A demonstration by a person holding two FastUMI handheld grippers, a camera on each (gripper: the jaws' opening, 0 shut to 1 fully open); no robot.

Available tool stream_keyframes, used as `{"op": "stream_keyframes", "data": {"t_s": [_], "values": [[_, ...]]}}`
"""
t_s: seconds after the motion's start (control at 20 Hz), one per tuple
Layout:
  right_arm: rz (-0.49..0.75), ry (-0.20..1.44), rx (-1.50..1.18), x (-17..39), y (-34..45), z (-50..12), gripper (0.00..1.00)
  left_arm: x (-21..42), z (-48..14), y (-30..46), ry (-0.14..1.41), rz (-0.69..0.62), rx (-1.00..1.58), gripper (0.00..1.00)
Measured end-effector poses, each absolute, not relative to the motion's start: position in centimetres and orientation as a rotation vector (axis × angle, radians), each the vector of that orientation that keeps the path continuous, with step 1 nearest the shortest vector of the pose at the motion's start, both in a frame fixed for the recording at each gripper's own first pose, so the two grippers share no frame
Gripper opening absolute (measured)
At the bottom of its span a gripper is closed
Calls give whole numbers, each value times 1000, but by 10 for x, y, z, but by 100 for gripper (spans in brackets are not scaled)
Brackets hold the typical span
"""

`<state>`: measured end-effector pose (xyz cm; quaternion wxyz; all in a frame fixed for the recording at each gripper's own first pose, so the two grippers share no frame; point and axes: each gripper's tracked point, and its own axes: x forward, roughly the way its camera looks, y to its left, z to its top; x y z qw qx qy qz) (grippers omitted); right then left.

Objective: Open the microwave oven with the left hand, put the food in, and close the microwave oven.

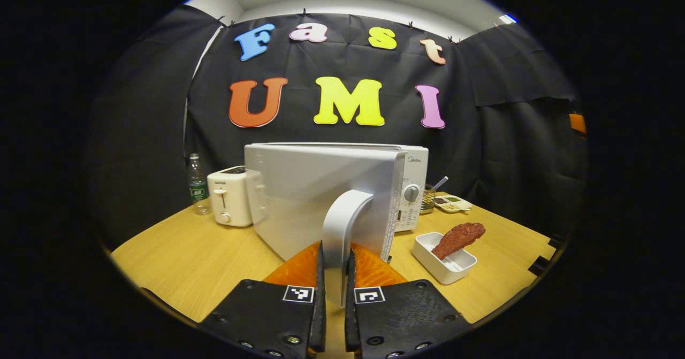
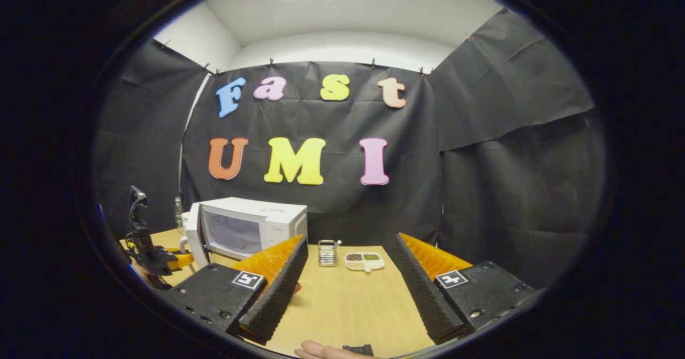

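**Microwave door partly open, food still waiting on the table**

We see the left gripper (image 1: 334, 289) at six o'clock in the left gripper view, its two fingers pressed narrow on the curved white plastic door handle (image 1: 342, 225) of the boxy white microwave oven (image 1: 415, 188). The flat white door (image 1: 316, 198) stands swung out towards us, part-way open. At four o'clock, just right of the door, a reddish-brown lump of food (image 1: 459, 238) leans in a small white rectangular tray (image 1: 428, 252) on the pale wooden table (image 1: 176, 257). A white toaster (image 1: 230, 196) sits at nine o'clock.

In the right gripper view, the right gripper (image 2: 350, 287) hovers at six o'clock with its fingers spread wide, holding nothing, over bare tabletop.

We judge the opening step is under way. Next, the door likely needs pulling fully open, then the right gripper must reach for the food, which lies well apart from it.
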<state>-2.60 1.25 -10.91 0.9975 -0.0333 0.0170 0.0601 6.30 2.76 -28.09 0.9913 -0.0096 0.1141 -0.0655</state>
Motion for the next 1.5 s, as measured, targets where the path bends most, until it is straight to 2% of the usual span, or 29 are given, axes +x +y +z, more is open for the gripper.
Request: {"op": "stream_keyframes", "data": {"t_s": [0.05, 0.1, 0.15, 0.2, 0.25, 0.3, 0.4, 0.45, 0.5, 0.65, 0.7, 0.75, 0.8, 0.85, 0.9, 0.95, 1.0, 1.05, 1.1, 1.15, 1.25, 1.3, 1.35, 1.4, 1.5], "values": [[128, 36, -68, -28, 15, -112, 93, 50, -282, 44, 229, -112, -7, 16], [137, 38, -68, -30, 18, -113, 93, 36, -280, 62, 211, -90, 3, 27], [146, 40, -69, -33, 22, -116, 93, 25, -278, 84, 192, -53, 11, 33], [155, 43, -71, -35, 26, -119, 93, 14, -279, 99, 191, -40, -1, 45], [165, 48, -73, -36, 31, -121, 93, 3, -278, 113, 192, -21, -15, 53], [173, 53, -77, -37, 35, -123, 93, -6, -277, 127, 192, 5, -23, 70], [184, 70, -86, -36, 42, -129, 93, -22, -273, 151, 184, 46, -17, 74], [191, 78, -86, -37, 45, -133, 100, -26, -269, 162, 174, 66, -10, 74], [195, 87, -86, -36, 49, -134, 93, -31, -267, 170, 174, 84, -5, 74], [196, 99, -87, -32, 53, -136, 93, -43, -259, 180, 165, 116, -3, 83], [194, 102, -88, -29, 53, -135, 93, -46, -253, 182, 158, 130, 3, 76], [194, 104, -90, -25, 54, -136, 93, -48, -246, 184, 146, 148, 6, 88], [191, 109, -94, -21, 53, -136, 93, -49, -237, 184, 130, 165, 5, 77], [188, 114, -98, -14, 52, -137, 100, -47, -228, 181, 111, 165, 5, 90], [188, 120, -105, -7, 52, -137, 100, -47, -221, 174, 101, 162, 3, 92], [189, 131, -113, 1, 53, -141, 100, -47, -212, 168, 94, 157, 2, 82], [192, 143, -117, 11, 54, -145, 93, -46, -204, 162, 85, 157, 1, 92], [197, 163, -122, 21, 55, -150, 93, -43, -193, 156, 76, 153, -3, 92], [205, 190, -125, 32, 57, -157, 100, -39, -186, 148, 78, 147, -11, 92], [219, 221, -123, 43, 60, -165, 93, -35, -179, 139, 83, 136, -13, 92], [255, 291, -114, 63, 68, -184, 94, -25, -161, 124, 81, 131, -4, 92], [272, 329, -111, 73, 70, -195, 100, -21, -155, 118, 78, 128, 3, 92], [289, 371, -107, 83, 72, -207, 93, -15, -147, 109, 73, 122, 7, 92], [305, 417, -103, 92, 75, -218, 100, -10, -140, 103, 74, 113, 7, 92], [352, 516, -77, 110, 81, -242, 100, 2, -130, 94, 77, 115, -10, 92]]}}
